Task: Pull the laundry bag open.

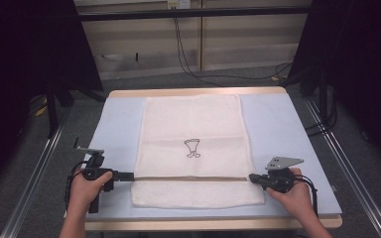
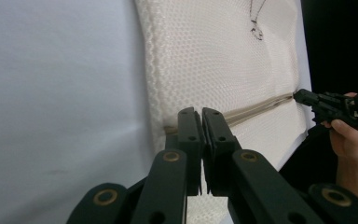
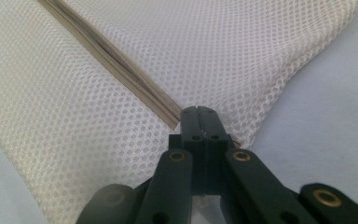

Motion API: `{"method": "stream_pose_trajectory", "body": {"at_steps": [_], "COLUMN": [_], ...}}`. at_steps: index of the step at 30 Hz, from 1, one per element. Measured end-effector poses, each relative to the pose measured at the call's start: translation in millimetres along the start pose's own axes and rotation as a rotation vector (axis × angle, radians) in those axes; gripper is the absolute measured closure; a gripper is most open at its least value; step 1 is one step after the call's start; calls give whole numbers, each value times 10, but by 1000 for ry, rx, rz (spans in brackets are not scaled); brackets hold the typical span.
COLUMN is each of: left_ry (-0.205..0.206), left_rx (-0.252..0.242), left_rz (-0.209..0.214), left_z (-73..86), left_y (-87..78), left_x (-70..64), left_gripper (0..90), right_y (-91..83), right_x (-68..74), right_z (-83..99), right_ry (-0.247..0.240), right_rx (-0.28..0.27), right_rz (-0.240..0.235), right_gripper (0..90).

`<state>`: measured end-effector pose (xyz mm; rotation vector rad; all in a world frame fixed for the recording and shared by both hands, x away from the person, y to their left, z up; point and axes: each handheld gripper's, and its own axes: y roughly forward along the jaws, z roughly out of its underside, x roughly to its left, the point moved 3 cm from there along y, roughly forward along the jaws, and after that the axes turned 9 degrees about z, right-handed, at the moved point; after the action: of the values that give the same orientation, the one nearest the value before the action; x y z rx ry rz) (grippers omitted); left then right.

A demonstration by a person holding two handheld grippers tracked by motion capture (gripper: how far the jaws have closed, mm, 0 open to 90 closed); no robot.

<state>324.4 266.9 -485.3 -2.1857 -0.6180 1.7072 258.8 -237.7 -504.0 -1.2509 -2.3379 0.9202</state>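
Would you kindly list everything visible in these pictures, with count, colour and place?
mesh bag: one, cream, flat on the middle of the mat, near part folded over
zip band: one, beige, across the bag near its front
drawing: one, black outline, centre of the bag
mat: one, pale blue, covering the table
table: one, light wood, edge showing past the mat
cables: a few, black, on the floor behind the table
left gripper: one, black, jaws closed at the bag's left edge
right gripper: one, black, jaws closed at the bag's right edge
hands: two, holding the grippers
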Motion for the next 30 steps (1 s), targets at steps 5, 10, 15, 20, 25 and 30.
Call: {"method": "stream_pose_trajectory", "body": {"at_steps": [5,10,15,20,25,30], "left_ry": [-19,-17,-4,26,118,217], "left_rx": [-6,2,-17,-83,-141,-187], "left_rz": [8,-13,-20,-45,-127,-239], "left_z": [14,23,13,-23,-88,-145], "left_y": [-44,-46,-52,-114,-121,-86], "left_x": [40,80,39,3,-40,-53], "left_gripper": [871,871,856,735,657,536], "right_y": [1,0,-1,-50,-174,-166], "right_x": [-2,-2,-6,-42,-190,-358], "right_z": [1,1,3,-36,-100,-52], "right_ry": [3,1,14,4,39,88], "right_rx": [-1,0,-4,-4,-111,-125], "right_rz": [-2,-2,-12,-25,59,142], "right_gripper": [900,900,900,789,568,353]}}
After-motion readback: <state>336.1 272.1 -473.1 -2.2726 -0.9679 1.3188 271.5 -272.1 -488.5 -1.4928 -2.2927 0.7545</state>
